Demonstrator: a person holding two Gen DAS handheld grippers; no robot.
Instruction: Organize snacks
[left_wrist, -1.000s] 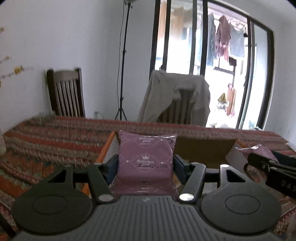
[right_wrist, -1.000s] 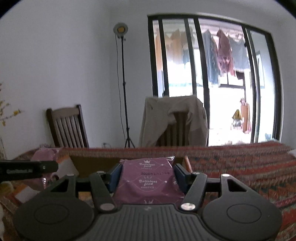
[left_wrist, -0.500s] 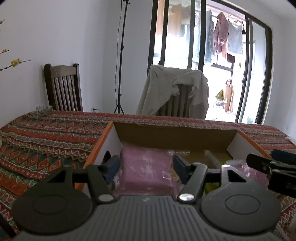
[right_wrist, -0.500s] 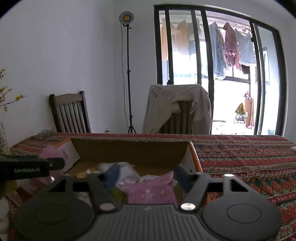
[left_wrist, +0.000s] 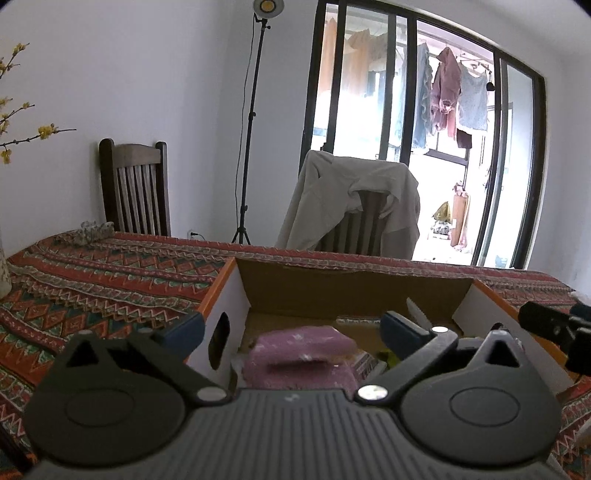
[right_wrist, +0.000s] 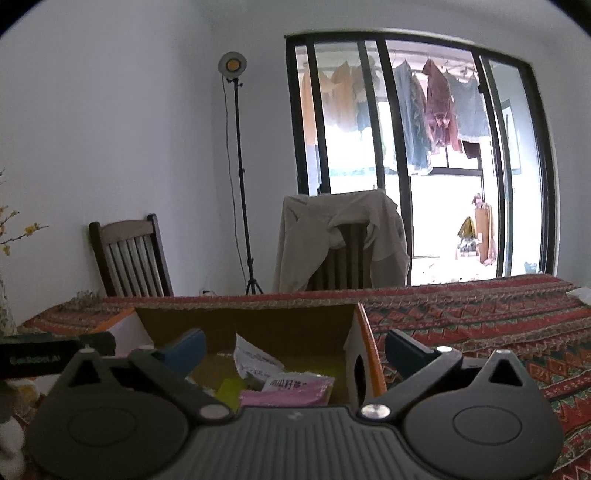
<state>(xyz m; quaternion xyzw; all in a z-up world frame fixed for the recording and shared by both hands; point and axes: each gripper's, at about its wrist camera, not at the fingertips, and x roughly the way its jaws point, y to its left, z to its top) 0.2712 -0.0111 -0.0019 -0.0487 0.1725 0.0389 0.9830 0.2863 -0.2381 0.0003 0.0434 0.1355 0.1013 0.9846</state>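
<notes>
On the left, the left gripper (left_wrist: 290, 325) hangs over the near left corner of an open cardboard box (left_wrist: 354, 288) that sits on the tabletop (left_wrist: 110, 273), which is covered with a red patterned cloth. Its jaws have just been opening and now stand spread wide, one blue finger outside the box's left wall, the other over the inside. Between and below them a purple snack packet (left_wrist: 301, 350) lies in the box, blurred, with no pad touching it.

Further right, the right gripper (right_wrist: 293, 349) hovers over the box's right end, its jaws likewise just opened and spread wide, straddling the orange-edged right wall. Below them a pink snack packet (right_wrist: 291, 391) with printed characters lies flat in the box, beside a yellow-green packet (right_wrist: 231, 389) and a white wrapper (right_wrist: 256, 360).
</notes>
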